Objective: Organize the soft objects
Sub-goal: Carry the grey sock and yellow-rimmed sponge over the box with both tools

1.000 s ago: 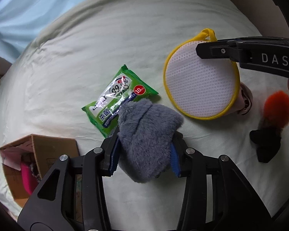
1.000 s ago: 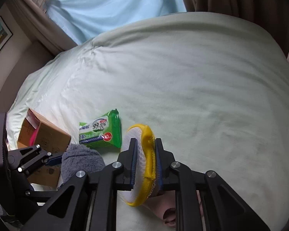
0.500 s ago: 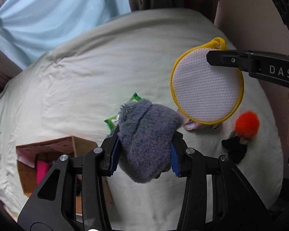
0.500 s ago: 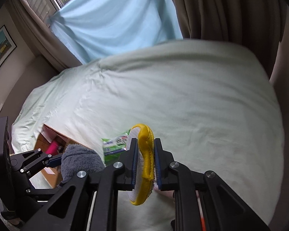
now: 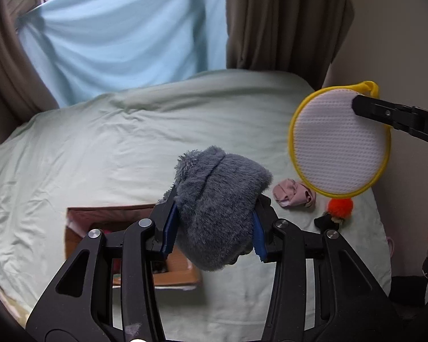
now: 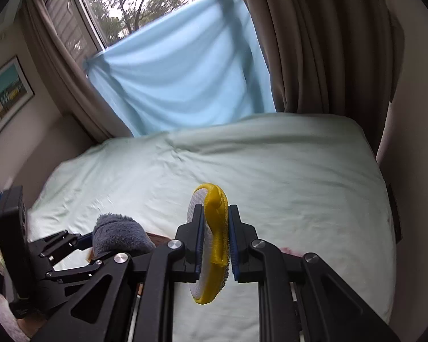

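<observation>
My left gripper (image 5: 212, 233) is shut on a fluffy grey sock (image 5: 218, 211) and holds it in the air above an open cardboard box (image 5: 134, 245) on the bed. The sock also shows in the right wrist view (image 6: 117, 236). My right gripper (image 6: 216, 242) is shut on a round white mesh pad with a yellow rim (image 6: 214, 228), held upright above the bed. The pad hangs at the right in the left wrist view (image 5: 338, 142). The green wipes pack is hidden.
A pink cloth bundle (image 5: 294, 196) and a black item with an orange pom-pom (image 5: 338, 209) lie on the pale green bedsheet (image 5: 100, 148) near its right edge. A blue cloth (image 6: 179, 77) and brown curtains (image 6: 322, 42) hang behind the bed.
Both grippers have risen with their objects and tilted up, so window and curtains came into view. The left gripper with the sock now stands over the box; the wipes pack went out of sight.
</observation>
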Motion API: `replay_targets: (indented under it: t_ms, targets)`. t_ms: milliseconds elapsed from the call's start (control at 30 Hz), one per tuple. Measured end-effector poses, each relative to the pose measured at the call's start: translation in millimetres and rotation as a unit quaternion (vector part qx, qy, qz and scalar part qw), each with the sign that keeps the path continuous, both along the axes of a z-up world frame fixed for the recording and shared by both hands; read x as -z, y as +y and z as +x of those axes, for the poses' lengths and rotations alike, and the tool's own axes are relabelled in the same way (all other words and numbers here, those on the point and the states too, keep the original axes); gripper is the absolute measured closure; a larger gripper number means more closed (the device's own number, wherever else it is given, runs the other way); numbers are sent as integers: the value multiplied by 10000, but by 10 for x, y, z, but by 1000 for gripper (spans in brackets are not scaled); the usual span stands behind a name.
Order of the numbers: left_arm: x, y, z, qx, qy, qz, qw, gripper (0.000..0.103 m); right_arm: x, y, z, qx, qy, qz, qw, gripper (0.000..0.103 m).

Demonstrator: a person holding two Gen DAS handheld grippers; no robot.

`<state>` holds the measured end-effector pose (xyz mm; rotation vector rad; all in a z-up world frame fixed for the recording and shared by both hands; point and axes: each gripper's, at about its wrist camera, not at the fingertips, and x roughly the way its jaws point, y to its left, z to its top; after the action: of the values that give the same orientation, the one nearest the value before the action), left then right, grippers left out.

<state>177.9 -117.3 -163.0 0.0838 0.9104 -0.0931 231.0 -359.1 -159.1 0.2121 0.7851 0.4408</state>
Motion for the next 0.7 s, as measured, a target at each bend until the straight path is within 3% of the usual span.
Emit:
replay_targets:
  t_ms: [133,300,500,700]
  targets:
    - [-241,530,-252,-154,-108,-99,9998,64,-303,351,-283,109,-109,87,9998,89]
    - [-331,1185,-385,-341,-138,-86,9993,64,-440,907,-508,140,-158,234,9995,89]
    - [-270,1964,-440,-581,-101,-96,9982,64,-362,1642,-596,115,-23,341,9993,89]
    - [21,2526,-366,-596,153,17,9981,64,-46,2281,-588,290,294,416,9983,89]
